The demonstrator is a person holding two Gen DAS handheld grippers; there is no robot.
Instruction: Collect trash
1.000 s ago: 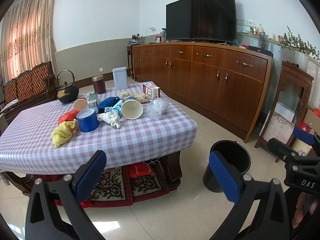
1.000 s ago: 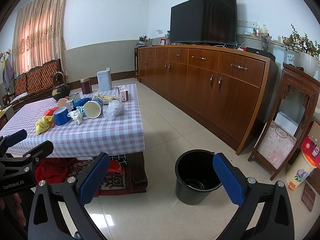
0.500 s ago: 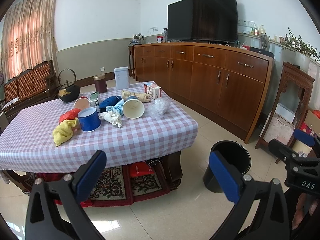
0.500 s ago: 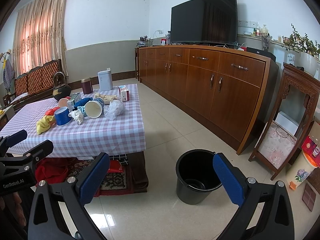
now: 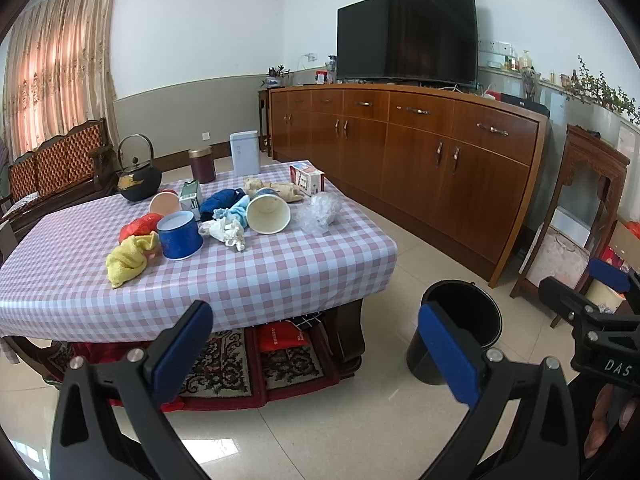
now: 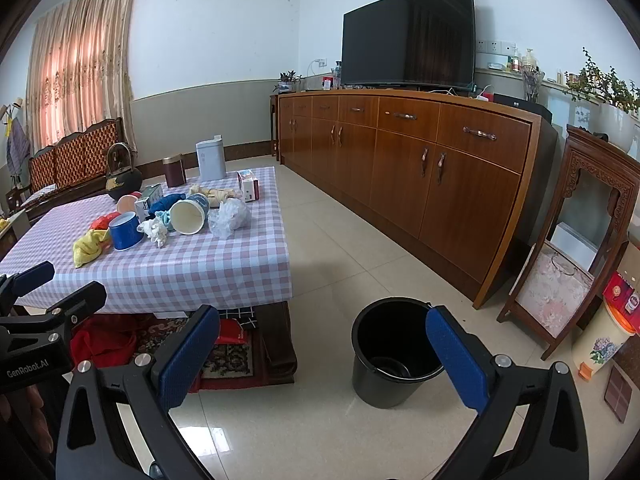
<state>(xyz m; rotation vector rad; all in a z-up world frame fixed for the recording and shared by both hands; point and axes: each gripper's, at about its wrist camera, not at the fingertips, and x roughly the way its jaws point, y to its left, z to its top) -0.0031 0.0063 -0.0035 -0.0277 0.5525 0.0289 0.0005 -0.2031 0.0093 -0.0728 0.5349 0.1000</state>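
Trash lies on a low table with a checked cloth (image 5: 248, 280): a blue paper cup (image 5: 180, 236), a tipped white paper cup (image 5: 268, 214), a clear crumpled plastic bag (image 5: 320, 212), crumpled white tissue (image 5: 226, 232), a yellow cloth (image 5: 126, 260). A black bucket (image 6: 394, 350) stands on the floor right of the table and also shows in the left wrist view (image 5: 468, 320). My left gripper (image 5: 316, 352) is open and empty, short of the table's near edge. My right gripper (image 6: 322, 356) is open and empty, just left of the bucket.
A long wooden sideboard (image 5: 420, 152) with a TV (image 5: 408, 36) runs along the right wall. A wooden stand (image 6: 576, 248) is at far right. A black kettle (image 5: 138, 178), a brown canister (image 5: 202, 166) and a white container (image 5: 245, 154) stand at the table's back. A rug (image 5: 240, 364) lies under the table.
Both views have drifted slightly; the table and bucket sit a touch closer and to the right. Both grippers stay open and empty.
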